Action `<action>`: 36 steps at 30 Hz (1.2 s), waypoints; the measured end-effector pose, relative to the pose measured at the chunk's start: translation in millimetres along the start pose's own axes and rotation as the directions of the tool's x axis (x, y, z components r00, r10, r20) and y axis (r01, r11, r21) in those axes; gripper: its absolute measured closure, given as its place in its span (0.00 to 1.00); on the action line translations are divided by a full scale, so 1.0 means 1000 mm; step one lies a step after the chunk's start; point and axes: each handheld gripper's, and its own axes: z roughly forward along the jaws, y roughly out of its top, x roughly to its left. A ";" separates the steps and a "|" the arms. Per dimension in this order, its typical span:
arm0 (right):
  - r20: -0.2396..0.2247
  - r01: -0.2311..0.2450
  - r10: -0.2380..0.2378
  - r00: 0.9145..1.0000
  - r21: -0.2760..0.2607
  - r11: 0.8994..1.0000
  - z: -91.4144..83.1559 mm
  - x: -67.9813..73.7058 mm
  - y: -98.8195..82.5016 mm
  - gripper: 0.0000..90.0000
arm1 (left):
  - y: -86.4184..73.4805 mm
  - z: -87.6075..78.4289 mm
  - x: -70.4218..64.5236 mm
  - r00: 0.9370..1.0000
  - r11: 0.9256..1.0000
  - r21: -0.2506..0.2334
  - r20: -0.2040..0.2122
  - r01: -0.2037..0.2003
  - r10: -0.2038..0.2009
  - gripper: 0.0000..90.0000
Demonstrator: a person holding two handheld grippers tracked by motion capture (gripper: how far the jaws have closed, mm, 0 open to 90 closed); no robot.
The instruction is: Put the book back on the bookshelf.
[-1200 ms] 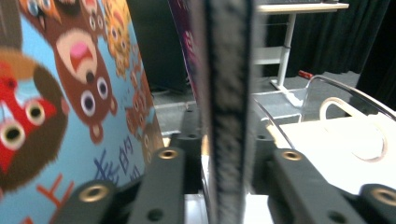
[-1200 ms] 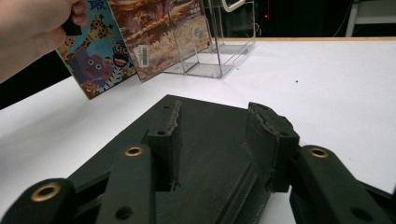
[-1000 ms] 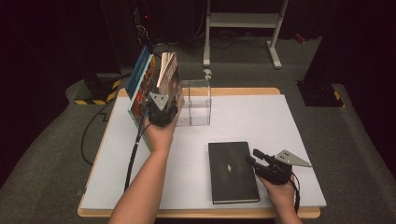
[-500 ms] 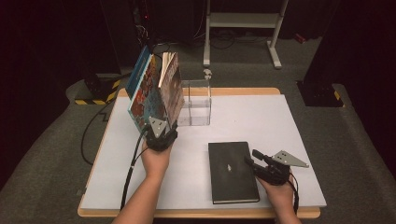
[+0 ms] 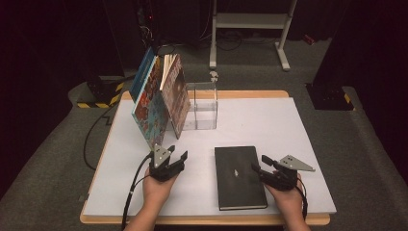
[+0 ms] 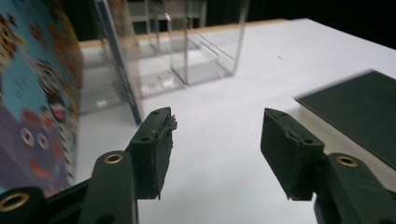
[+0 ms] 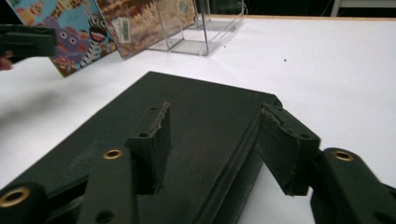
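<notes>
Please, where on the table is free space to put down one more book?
The table is bare right of the clear box and black book, and between the left gripper and that book. The back left is crowded by leaning picture books.

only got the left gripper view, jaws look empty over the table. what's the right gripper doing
observer: the right gripper straddles the black book's right edge. Its jaws have just been opening and the pads aren't pressing the book.
operator: where's my left one relative to the books
observer: the left gripper is nearer the table's front, short of the books. Its jaws have just been opening, with nothing between them.
operator: books upright?
observer: no, they're tilted, leaning together just left of the clear box.
</notes>
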 end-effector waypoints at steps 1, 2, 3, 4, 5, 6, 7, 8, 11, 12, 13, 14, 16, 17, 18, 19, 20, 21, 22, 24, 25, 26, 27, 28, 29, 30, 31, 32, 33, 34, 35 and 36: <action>0.004 0.005 -0.005 1.000 0.008 1.000 0.000 0.000 0.000 0.46 | -0.003 -0.003 -0.001 1.000 1.000 0.007 0.013 0.000 0.000 0.47; 0.009 0.012 -0.012 1.000 0.017 1.000 0.001 0.001 0.000 0.45 | -0.005 -0.005 -0.002 0.999 1.000 0.020 0.033 0.006 -0.006 0.49; 0.016 0.019 -0.020 1.000 0.025 1.000 0.001 0.002 0.000 0.43 | -0.007 -0.007 -0.002 0.998 0.999 0.031 0.059 0.020 -0.022 0.52; 0.021 0.025 -0.026 0.999 0.032 0.999 0.000 0.003 0.000 0.42 | -0.008 -0.008 -0.002 0.997 0.999 0.041 0.078 0.023 -0.026 0.51; 0.030 0.031 -0.033 0.999 0.040 0.999 0.000 0.004 0.000 0.39 | -0.010 -0.008 -0.004 0.995 0.999 0.045 0.095 0.019 -0.024 0.50; 0.034 0.031 -0.033 0.999 0.052 0.998 0.000 0.004 0.001 0.37 | -0.011 -0.009 -0.005 0.994 0.999 0.044 0.108 0.007 -0.012 0.49; 0.039 0.032 -0.035 0.999 0.062 0.998 0.000 0.005 0.001 0.34 | -0.012 -0.009 -0.006 0.993 0.999 0.038 0.121 -0.009 0.004 0.47; 0.043 0.030 -0.033 0.999 0.074 0.997 0.000 0.006 0.001 0.32 | -0.014 -0.009 -0.007 0.991 0.999 0.035 0.134 -0.012 0.007 0.47; 0.034 0.011 -0.014 0.999 0.104 0.994 -0.006 0.005 -0.003 0.28 | -0.017 -0.007 -0.010 0.976 0.998 0.060 0.219 0.007 -0.020 0.44; 0.027 0.000 -0.003 1.000 0.109 0.994 -0.009 0.006 -0.006 0.26 | -0.019 -0.006 -0.012 0.968 0.997 0.070 0.250 0.012 -0.030 0.43; 0.027 -0.012 0.008 1.000 0.119 0.993 -0.013 0.007 -0.009 0.24 | -0.022 -0.006 -0.014 0.965 0.997 0.074 0.261 0.004 -0.023 0.42; 0.025 -0.022 0.019 1.000 0.131 0.991 -0.017 0.008 -0.013 0.23 | -0.023 -0.005 -0.016 0.963 0.997 0.080 0.267 -0.010 -0.012 0.42; 0.025 -0.047 0.044 0.999 0.160 0.986 -0.022 0.010 -0.020 0.22 | -0.024 -0.006 -0.019 0.961 0.997 0.076 0.276 -0.030 0.008 0.40; 0.023 -0.061 0.058 0.998 0.168 0.984 -0.024 0.011 -0.023 0.22 | -0.024 -0.006 -0.020 0.960 0.997 0.071 0.280 -0.026 0.005 0.39; 0.019 -0.080 0.078 0.997 0.173 0.982 -0.026 0.012 -0.026 0.23 | -0.024 -0.007 -0.021 0.959 0.997 0.069 0.284 -0.023 0.002 0.39; 0.012 -0.094 0.094 0.996 0.185 0.978 -0.026 0.013 -0.028 0.24 | -0.023 -0.007 -0.021 0.957 0.997 0.069 0.290 -0.019 -0.002 0.38; 0.001 -0.109 0.111 0.994 0.186 0.977 -0.026 0.014 -0.030 0.26 | -0.023 -0.008 -0.021 0.954 0.998 0.068 0.300 -0.016 -0.006 0.38; -0.013 -0.122 0.127 0.992 0.189 0.974 -0.026 0.015 -0.031 0.27 | -0.022 -0.009 -0.022 0.951 0.998 0.064 0.308 -0.012 -0.008 0.38; -0.028 -0.126 0.134 0.991 0.194 0.973 -0.026 0.016 -0.031 0.33 | -0.021 -0.011 -0.022 0.950 0.998 0.060 0.311 -0.009 -0.010 0.37; -0.045 -0.113 0.124 0.991 0.200 0.973 -0.025 0.021 -0.030 0.35 | -0.020 -0.012 -0.022 0.947 0.998 0.063 0.321 0.002 -0.022 0.37; -0.034 -0.113 0.122 0.992 0.204 0.972 -0.025 0.023 -0.029 0.35 | -0.019 -0.012 -0.021 0.943 0.998 0.068 0.332 0.012 -0.034 0.37; -0.028 -0.112 0.120 0.992 0.206 0.972 -0.024 0.024 -0.028 0.35 | -0.019 -0.012 -0.021 0.940 0.997 0.071 0.338 0.016 -0.039 0.37; -0.022 -0.114 0.121 0.992 0.210 0.971 -0.024 0.025 -0.028 0.35 | -0.019 -0.012 -0.021 0.938 0.997 0.071 0.343 0.026 -0.049 0.36; -0.022 -0.112 0.119 0.993 0.211 0.971 -0.023 0.026 -0.028 0.35 | -0.019 -0.011 -0.022 0.936 0.997 0.071 0.348 0.036 -0.059 0.36; -0.024 -0.107 0.115 0.993 0.211 0.971 -0.021 0.027 -0.027 0.35 | -0.019 -0.011 -0.022 0.933 0.996 0.075 0.355 0.039 -0.064 0.36; -0.024 -0.108 0.116 0.993 0.213 0.971 -0.019 0.030 -0.026 0.35 | -0.019 -0.010 -0.024 0.932 0.996 0.075 0.357 0.039 -0.064 0.36; -0.026 -0.107 0.115 0.993 0.213 0.971 -0.016 0.033 -0.026 0.35 | -0.019 -0.009 -0.025 0.931 0.996 0.082 0.360 0.039 -0.066 0.36; -0.032 -0.108 0.117 0.993 0.214 0.971 -0.012 0.037 -0.025 0.35 | -0.020 -0.008 -0.025 0.929 0.996 0.085 0.364 0.039 -0.068 0.36; -0.039 -0.100 0.111 0.993 0.213 0.972 -0.008 0.041 -0.024 0.35 | -0.020 -0.007 -0.026 0.928 0.995 0.090 0.365 0.040 -0.070 0.36; -0.044 -0.095 0.107 0.993 0.215 0.972 -0.003 0.046 -0.023 0.35 | -0.020 -0.006 -0.026 0.930 0.995 0.094 0.361 0.041 -0.073 0.36; -0.048 -0.079 0.091 0.995 0.213 0.974 0.003 0.051 -0.021 0.34 | -0.020 -0.005 -0.026 0.932 0.993 0.104 0.354 0.047 -0.081 0.36; -0.048 -0.069 0.081 0.996 0.216 0.974 0.008 0.057 -0.019 0.33 | -0.020 -0.004 -0.026 0.934 0.992 0.112 0.345 0.058 -0.093 0.36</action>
